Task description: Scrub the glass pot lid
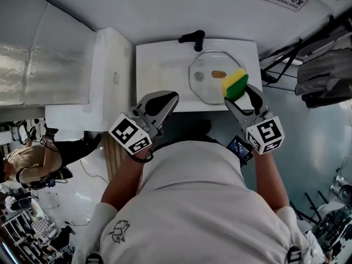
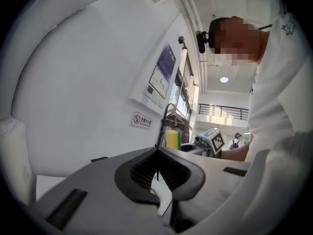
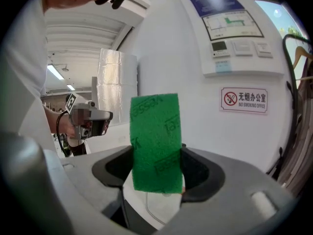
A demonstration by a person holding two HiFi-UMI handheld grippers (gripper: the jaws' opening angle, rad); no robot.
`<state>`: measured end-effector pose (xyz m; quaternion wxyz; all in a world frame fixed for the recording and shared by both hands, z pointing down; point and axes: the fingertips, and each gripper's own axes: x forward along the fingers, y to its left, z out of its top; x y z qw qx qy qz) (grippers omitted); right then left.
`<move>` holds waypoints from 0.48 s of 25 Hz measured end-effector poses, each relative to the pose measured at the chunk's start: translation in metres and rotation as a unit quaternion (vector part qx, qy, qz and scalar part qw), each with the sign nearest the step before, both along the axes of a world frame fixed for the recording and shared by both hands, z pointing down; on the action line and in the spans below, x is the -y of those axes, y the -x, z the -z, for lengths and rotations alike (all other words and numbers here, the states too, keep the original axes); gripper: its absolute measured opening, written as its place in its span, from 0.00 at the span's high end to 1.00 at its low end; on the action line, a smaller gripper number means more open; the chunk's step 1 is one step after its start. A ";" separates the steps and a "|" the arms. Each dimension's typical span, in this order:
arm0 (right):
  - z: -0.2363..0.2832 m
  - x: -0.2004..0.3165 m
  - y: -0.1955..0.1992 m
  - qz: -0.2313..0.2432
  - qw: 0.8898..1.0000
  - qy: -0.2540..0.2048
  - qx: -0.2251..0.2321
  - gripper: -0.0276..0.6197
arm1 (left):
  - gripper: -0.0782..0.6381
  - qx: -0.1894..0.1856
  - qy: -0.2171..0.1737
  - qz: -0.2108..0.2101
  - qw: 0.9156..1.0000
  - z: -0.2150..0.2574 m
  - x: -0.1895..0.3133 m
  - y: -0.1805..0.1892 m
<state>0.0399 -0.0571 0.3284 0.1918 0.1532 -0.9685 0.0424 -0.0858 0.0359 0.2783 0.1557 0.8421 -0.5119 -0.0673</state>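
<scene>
The right gripper [image 1: 237, 96] is clamping the sponge [image 1: 235, 83] (green side toward its camera) above the glass lid [image 1: 208, 88], which is lying in the sink [image 1: 159, 65] toward its right edge. The left gripper [image 1: 165, 101] is hovering over the sink's front edge with its jaws together on nothing, bare white surface stretching ahead of it.

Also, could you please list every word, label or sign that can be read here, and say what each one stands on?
"无烟办公室 NO SMOKING OFFICE": on the red-bordered sign fixed to the white wall.
Print on the green face of the sponge: dark lettering runs sideways, too unclear to read reliably.
Plan panel on the wall: its text is too small to read.
</scene>
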 end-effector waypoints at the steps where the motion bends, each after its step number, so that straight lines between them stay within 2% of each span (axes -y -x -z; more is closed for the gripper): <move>1: 0.003 -0.010 0.002 -0.003 1.000 -0.003 0.002 0.50 | 0.89 0.009 -0.003 -0.008 1.000 0.001 -0.012 -0.002; 3: 0.008 -0.033 0.005 -0.008 1.000 -0.010 0.003 0.50 | 0.89 0.017 -0.004 -0.021 1.000 0.002 -0.038 -0.004; 7: 0.018 -0.083 0.011 -0.020 1.000 -0.021 0.009 0.50 | 0.89 0.006 -0.007 -0.031 0.999 0.007 -0.090 0.000; 12: 0.026 -0.145 -0.003 -0.040 0.999 -0.034 0.003 0.50 | 0.89 -0.011 -0.016 -0.050 0.999 0.014 -0.146 -0.009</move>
